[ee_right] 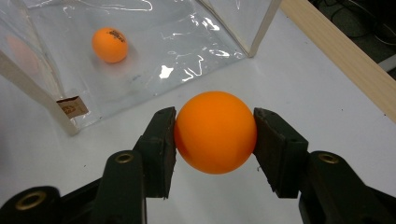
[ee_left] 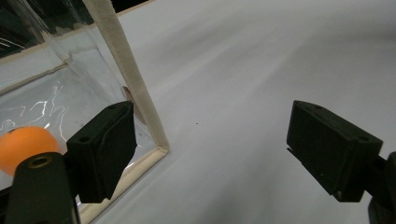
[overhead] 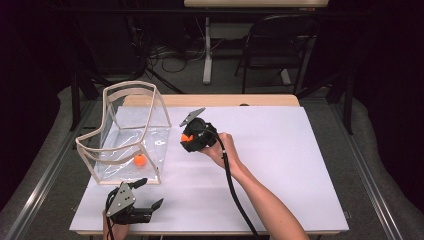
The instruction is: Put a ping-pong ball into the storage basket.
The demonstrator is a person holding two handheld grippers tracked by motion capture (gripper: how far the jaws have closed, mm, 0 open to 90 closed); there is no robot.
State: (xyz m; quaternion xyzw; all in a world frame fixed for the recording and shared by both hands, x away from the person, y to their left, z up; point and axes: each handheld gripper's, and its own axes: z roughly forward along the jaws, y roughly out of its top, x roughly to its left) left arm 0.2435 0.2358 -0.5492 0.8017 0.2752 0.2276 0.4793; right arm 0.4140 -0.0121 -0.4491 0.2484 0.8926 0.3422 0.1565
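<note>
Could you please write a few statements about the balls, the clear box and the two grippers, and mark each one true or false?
1. The right gripper is shut on an orange ball. True.
2. The clear box holds no ball. False: a second orange ball lies on its floor.
3. The left gripper has its jaws open with nothing between them. True.
4. The held ball is already inside the box. False: the right gripper view shows it outside, in front of the box.
5. The left gripper grips the box frame. False: one jaw is just near the frame's corner post; I cannot tell whether it touches.
</note>
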